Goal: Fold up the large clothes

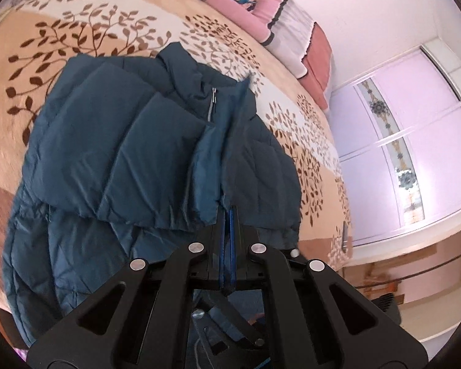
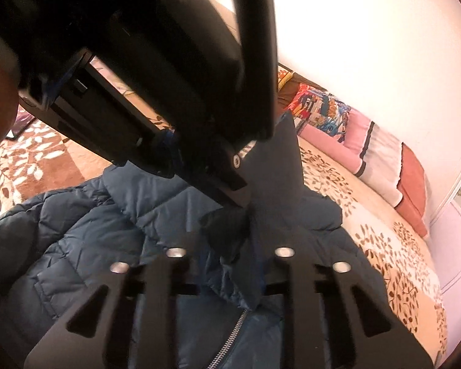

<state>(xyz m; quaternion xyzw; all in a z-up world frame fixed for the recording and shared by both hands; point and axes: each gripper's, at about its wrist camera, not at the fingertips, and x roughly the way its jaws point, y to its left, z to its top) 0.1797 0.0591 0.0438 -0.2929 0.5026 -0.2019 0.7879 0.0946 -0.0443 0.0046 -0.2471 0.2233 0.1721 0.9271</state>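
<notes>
A dark teal puffer jacket (image 1: 113,150) lies on a bed with a beige leaf-patterned cover (image 1: 76,30). One side is folded over the body, and the zipper pull (image 1: 212,100) shows near the collar. My left gripper (image 1: 228,212) is shut on the jacket's front edge and holds it raised. In the right wrist view the jacket (image 2: 86,230) fills the lower left. My right gripper (image 2: 249,233) is shut on a fold of the jacket near its zipper (image 2: 230,335). The left gripper's black body (image 2: 169,77) hangs close above it.
Stacked pillows and folded blankets (image 1: 279,21) line the bed's far edge by the wall; they also show in the right wrist view (image 2: 368,153). A lilac wardrobe (image 1: 415,138) stands to the right. A doorway (image 1: 415,264) lies beyond it.
</notes>
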